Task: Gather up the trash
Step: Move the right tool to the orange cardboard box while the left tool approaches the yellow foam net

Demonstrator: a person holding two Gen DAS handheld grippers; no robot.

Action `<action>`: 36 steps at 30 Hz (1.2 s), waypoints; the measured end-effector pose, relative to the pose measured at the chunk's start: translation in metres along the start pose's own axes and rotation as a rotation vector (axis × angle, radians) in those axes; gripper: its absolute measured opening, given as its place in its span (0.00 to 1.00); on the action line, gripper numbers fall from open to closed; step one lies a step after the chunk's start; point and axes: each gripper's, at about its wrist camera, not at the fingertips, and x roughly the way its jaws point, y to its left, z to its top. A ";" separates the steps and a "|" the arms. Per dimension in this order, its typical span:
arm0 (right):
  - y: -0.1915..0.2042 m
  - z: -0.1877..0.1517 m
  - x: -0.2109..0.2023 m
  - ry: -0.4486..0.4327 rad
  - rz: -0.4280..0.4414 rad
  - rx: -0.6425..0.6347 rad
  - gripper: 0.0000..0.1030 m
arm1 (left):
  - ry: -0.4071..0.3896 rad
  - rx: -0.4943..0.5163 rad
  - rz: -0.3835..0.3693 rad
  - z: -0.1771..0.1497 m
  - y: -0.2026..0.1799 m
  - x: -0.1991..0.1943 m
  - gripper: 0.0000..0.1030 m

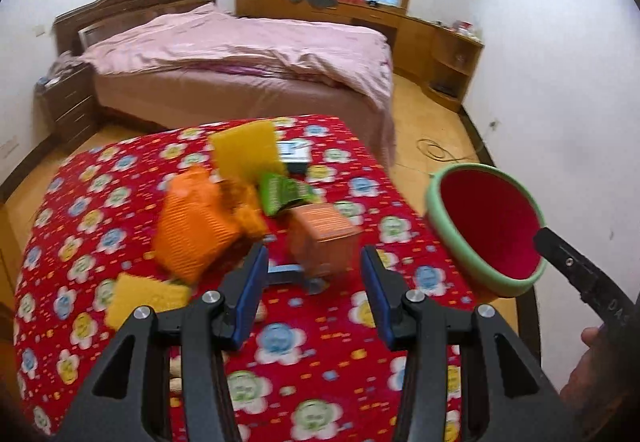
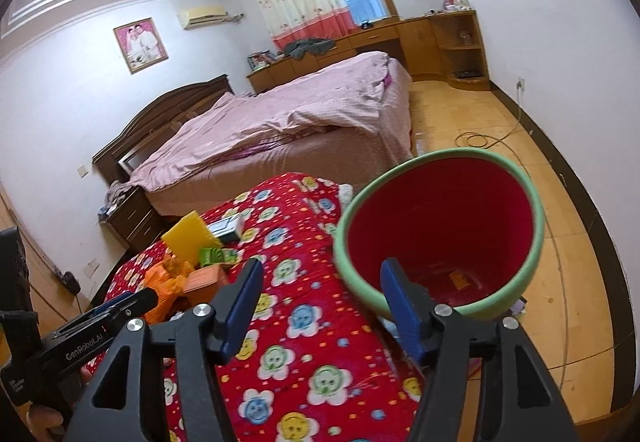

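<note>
Red-lined and green-rimmed, the bin (image 2: 440,234) filled the right centre of the right wrist frame, tilted mouth-first toward my camera, its near rim between the fingers of my right hand-held gripper (image 2: 324,306). Whether those fingers were pinching the rim or merely straddling it, I could not tell. A small scrap (image 2: 458,278) lay on its floor.

My left hand-held gripper (image 1: 312,282) hung with fingers apart and nothing between them, just short of a small orange carton (image 1: 324,238), blurred at centre frame. To take it well, I judged, I should square the fingers on its two flat sides and close gently, since thin card would crush, then bring the bin's mouth alongside.

Trash sat heaped mid-frame on the flowered red counter (image 1: 320,358): a crumpled orange bag (image 1: 192,230), a green wrapper (image 1: 284,190), a yellow sponge-like slab (image 1: 244,150) propped upright and another (image 1: 144,298) lying flat at lower left.
</note>
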 end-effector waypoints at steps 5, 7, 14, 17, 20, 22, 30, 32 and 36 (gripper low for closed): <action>0.018 -0.003 0.011 0.026 0.024 -0.021 0.63 | 0.007 -0.041 0.058 -0.004 0.034 -0.004 0.47; 0.026 -0.005 0.017 0.042 0.032 -0.033 0.65 | 0.010 -0.054 0.078 -0.005 0.045 -0.004 0.47; 0.051 -0.012 0.039 0.095 0.056 -0.073 0.66 | 0.046 -0.108 0.145 -0.015 0.085 0.002 0.47; 0.061 -0.014 0.046 0.115 0.069 -0.090 0.66 | 0.076 -0.129 0.170 -0.021 0.101 0.009 0.53; 0.072 -0.017 0.055 0.136 0.083 -0.111 0.67 | 0.103 -0.144 0.184 -0.027 0.112 0.016 0.55; 0.079 -0.019 0.061 0.150 0.090 -0.126 0.70 | 0.130 -0.158 0.188 -0.031 0.119 0.023 0.55; 0.100 -0.025 0.089 0.204 0.112 -0.177 0.71 | 0.192 -0.200 0.217 -0.042 0.137 0.046 0.55; 0.104 -0.026 0.097 0.218 0.113 -0.189 0.72 | 0.191 -0.199 0.222 -0.043 0.139 0.049 0.58; 0.110 -0.028 0.111 0.242 0.117 -0.203 0.72 | 0.183 -0.189 0.243 -0.044 0.140 0.053 0.64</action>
